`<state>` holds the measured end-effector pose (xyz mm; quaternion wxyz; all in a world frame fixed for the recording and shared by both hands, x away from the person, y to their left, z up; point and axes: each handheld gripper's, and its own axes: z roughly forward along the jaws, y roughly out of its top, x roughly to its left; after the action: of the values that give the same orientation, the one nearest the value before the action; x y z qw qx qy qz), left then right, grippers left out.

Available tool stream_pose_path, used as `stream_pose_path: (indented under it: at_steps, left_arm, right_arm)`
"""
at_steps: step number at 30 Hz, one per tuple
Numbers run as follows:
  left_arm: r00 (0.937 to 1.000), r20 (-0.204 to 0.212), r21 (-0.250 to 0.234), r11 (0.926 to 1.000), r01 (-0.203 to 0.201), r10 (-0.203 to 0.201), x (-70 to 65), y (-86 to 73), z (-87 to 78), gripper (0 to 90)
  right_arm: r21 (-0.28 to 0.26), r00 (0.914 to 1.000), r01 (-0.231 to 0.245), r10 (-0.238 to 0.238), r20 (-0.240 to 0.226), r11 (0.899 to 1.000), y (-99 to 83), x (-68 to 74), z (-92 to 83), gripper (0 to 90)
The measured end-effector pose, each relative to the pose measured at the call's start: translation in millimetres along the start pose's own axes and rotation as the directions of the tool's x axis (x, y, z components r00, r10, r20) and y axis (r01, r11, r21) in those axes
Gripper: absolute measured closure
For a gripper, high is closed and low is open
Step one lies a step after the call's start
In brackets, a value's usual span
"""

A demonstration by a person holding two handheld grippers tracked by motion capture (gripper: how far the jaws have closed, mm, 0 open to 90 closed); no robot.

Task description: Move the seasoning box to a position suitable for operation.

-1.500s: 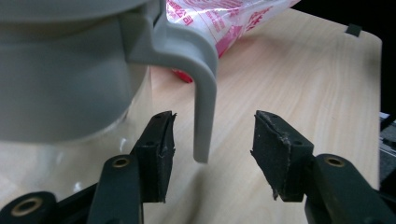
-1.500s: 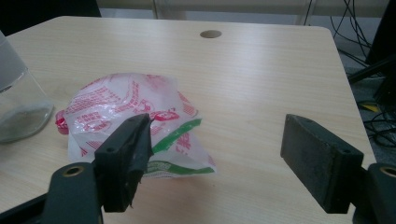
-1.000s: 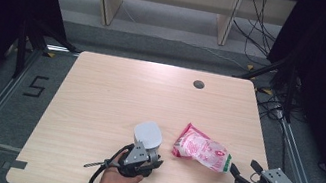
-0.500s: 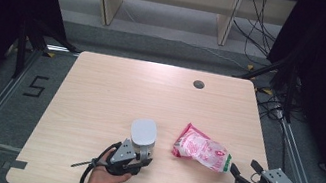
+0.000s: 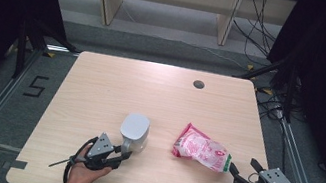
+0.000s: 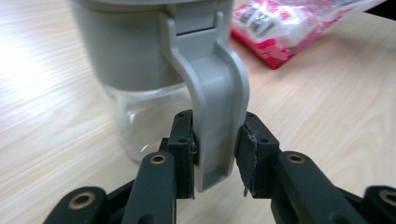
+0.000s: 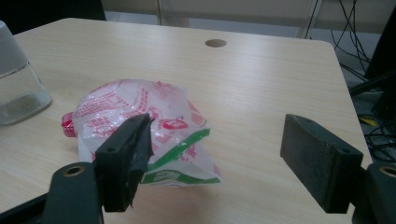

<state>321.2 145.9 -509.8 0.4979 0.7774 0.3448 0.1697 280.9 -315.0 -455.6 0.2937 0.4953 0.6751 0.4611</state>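
Meanwhile, the left tongs, just opening, straddle the handle of the jug, now shifted leftward since a second ago. Right tongs gape behind the packet, near the table's front edge; broad bare wood lies beyond.

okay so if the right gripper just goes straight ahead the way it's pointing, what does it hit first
Most likely the red and white bag. The right gripper stands open and aims at it, the bag's near end lying by one jaw. Depth is hard to judge.

Grey-lidded clear jug stands upright at lower centre of the high view, handle toward the bottom edge; pink-and-white bag lies flat just right
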Motion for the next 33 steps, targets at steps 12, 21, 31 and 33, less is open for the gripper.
stream_pose_path:
  at_steps: [12,21,31,33]
  left_arm:
    - [0.9884,-0.147,-0.021,0.9991,0.036,-0.039,27.7,-1.8,-8.7,67.5]
    - [0.9814,-0.184,-0.04,0.998,0.049,-0.055,35.6,-0.5,-4.2,67.8]
    - [0.973,-0.22,-0.045,0.9972,0.06,-0.069,46.6,5.1,6.2,67.8]
    - [0.9725,-0.218,-0.053,0.9959,0.073,-0.083,47.2,4.8,7.5,67.8]
  right_arm:
    - [-0.009,0.9995,0.032,-0.032,0.009,0.999,0.4,0.2,2.1,25.9]
    - [-0.027,0.9993,0.026,-0.027,-0.028,0.999,1.1,1.9,3.0,25.9]
    - [-0.01,0.9982,0.021,-0.021,-0.056,1.0,2.6,10.1,3.3,25.9]
    - [-0.01,0.9971,0.048,-0.048,-0.059,0.999,3.0,8.9,4.2,25.9]
